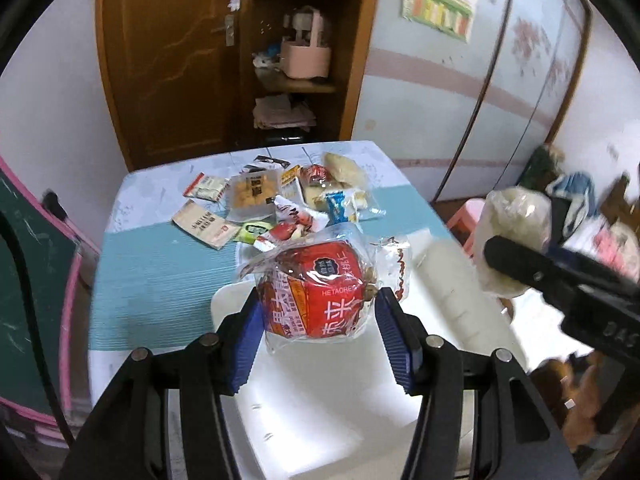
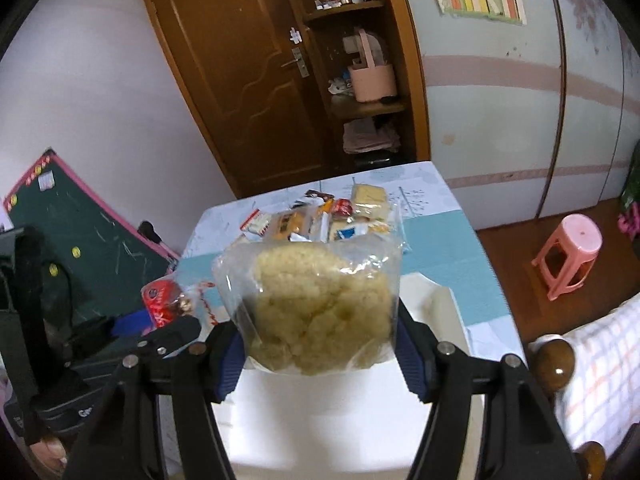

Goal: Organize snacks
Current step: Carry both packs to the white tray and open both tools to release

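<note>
My left gripper (image 1: 318, 308) is shut on a red snack packet in clear wrap (image 1: 316, 288) and holds it above a white box (image 1: 320, 396) at the table's near end. My right gripper (image 2: 320, 332) is shut on a clear bag with a pale yellow puffed cake (image 2: 320, 304), also above the white box (image 2: 320, 412). The right gripper and its bag show at the right of the left wrist view (image 1: 512, 240). The red packet shows at the left of the right wrist view (image 2: 164, 300). A pile of loose snack packets (image 1: 280, 200) lies at the table's far end.
The table (image 1: 152, 276) has a teal and pale cloth. Behind it stand a wooden door (image 1: 172, 60) and open shelves (image 1: 304, 40). A green board (image 2: 80, 240) leans at the left. A pink stool (image 2: 568, 252) and a bed post (image 2: 554, 364) are at the right.
</note>
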A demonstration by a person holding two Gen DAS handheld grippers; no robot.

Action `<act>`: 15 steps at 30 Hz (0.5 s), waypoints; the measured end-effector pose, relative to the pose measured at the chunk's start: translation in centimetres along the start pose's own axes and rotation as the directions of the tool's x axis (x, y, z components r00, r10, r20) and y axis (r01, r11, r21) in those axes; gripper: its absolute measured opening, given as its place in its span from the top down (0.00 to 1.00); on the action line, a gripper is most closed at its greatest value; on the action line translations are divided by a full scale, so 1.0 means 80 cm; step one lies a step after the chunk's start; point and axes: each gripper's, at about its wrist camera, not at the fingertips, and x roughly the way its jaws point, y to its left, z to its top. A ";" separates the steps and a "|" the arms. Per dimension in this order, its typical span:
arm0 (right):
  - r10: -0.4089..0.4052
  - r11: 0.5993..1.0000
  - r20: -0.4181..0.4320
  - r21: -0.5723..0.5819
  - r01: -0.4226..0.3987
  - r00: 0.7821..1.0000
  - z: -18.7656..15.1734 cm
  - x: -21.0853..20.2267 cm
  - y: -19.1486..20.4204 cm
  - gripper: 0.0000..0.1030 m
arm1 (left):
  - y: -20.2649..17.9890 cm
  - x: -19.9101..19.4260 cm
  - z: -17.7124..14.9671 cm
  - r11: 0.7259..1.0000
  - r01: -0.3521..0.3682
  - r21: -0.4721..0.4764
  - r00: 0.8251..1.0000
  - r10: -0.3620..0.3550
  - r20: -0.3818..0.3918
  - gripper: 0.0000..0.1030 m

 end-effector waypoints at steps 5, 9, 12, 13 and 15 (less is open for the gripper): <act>-0.031 0.999 -0.008 -0.023 0.031 0.999 -0.025 -0.007 0.002 0.37 | -0.011 0.003 -0.025 0.999 -0.043 0.031 0.998 0.044 -0.035 0.47; -0.057 0.997 -0.023 -0.046 0.056 0.998 -0.045 -0.007 0.008 0.36 | -0.011 0.009 -0.031 0.998 -0.056 0.026 0.995 0.058 -0.077 0.47; -0.051 0.997 -0.038 -0.054 0.049 0.998 -0.054 -0.004 0.011 0.36 | -0.017 0.014 -0.036 0.998 -0.056 0.039 0.993 0.060 -0.103 0.47; -0.051 0.997 -0.042 -0.056 0.049 0.998 -0.057 -0.003 0.011 0.36 | -0.019 0.017 -0.037 0.997 -0.057 0.045 0.992 0.061 -0.111 0.47; -0.054 0.997 -0.048 -0.060 0.051 0.997 -0.061 -0.001 0.011 0.36 | -0.023 0.022 -0.040 0.997 -0.060 0.054 0.989 0.067 -0.130 0.47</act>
